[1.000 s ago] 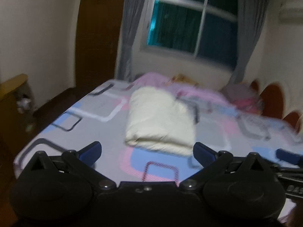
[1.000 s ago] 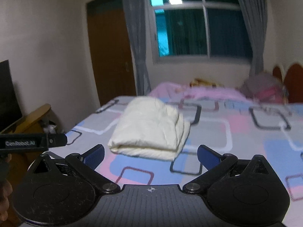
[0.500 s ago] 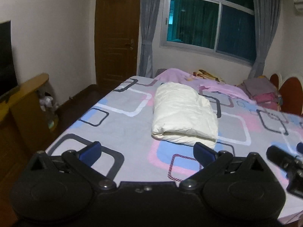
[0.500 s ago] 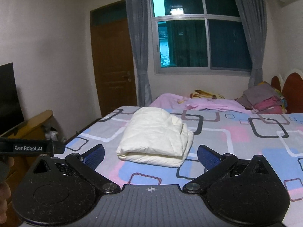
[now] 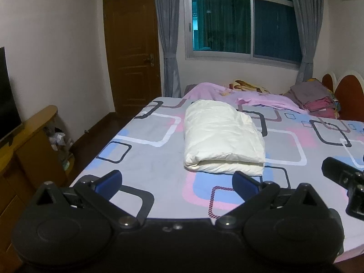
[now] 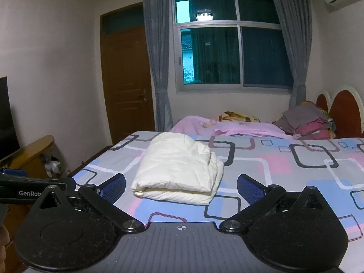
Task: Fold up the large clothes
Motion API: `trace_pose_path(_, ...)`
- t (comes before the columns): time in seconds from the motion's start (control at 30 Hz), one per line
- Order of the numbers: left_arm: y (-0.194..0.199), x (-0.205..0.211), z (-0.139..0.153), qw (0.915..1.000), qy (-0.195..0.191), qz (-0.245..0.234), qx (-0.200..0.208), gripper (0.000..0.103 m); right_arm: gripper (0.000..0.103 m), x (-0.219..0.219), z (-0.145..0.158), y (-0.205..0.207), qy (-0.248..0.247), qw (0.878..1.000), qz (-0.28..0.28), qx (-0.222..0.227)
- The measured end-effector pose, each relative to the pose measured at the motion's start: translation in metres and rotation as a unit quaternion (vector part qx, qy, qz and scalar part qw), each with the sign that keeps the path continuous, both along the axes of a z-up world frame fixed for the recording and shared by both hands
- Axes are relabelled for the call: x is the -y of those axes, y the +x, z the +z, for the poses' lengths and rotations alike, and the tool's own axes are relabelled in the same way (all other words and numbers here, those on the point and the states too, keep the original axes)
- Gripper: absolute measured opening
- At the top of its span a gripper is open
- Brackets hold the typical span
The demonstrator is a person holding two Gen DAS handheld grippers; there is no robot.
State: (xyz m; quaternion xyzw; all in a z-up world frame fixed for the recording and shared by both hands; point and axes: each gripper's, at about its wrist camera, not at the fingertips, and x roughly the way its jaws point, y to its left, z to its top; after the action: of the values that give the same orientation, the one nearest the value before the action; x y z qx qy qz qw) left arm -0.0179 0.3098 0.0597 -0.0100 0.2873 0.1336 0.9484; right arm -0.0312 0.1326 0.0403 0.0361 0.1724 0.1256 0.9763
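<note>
A cream-white padded garment lies folded into a thick bundle on the bed, its folded edge toward me. In the right wrist view the same bundle sits left of centre on the patterned sheet. My left gripper is open, held back from the bundle above the bed's near edge, nothing between its blue pads. My right gripper is open too, short of the bundle and holding nothing. Each gripper's body shows at the edge of the other's view.
Pink bedding and a stack of folded clothes lie at the far side near the red headboard. A wooden TV cabinet stands left of the bed, with a door and curtained window behind.
Both grippers have drawn back and risen from the bed, so the folded bundle looks smaller and farther. The left view swung and settled from blur to steady. Both stayed open.
</note>
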Motion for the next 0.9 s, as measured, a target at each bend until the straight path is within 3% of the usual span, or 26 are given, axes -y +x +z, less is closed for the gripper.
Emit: trace_pose_path(0.9, 0.0, 0.003, 0.002, 1.0, -0.002, -0.008, -0.003, 0.103, 0.103, 0.008, 0.0, 0.004, 0.007, 1.0, -0.004, -0.007)
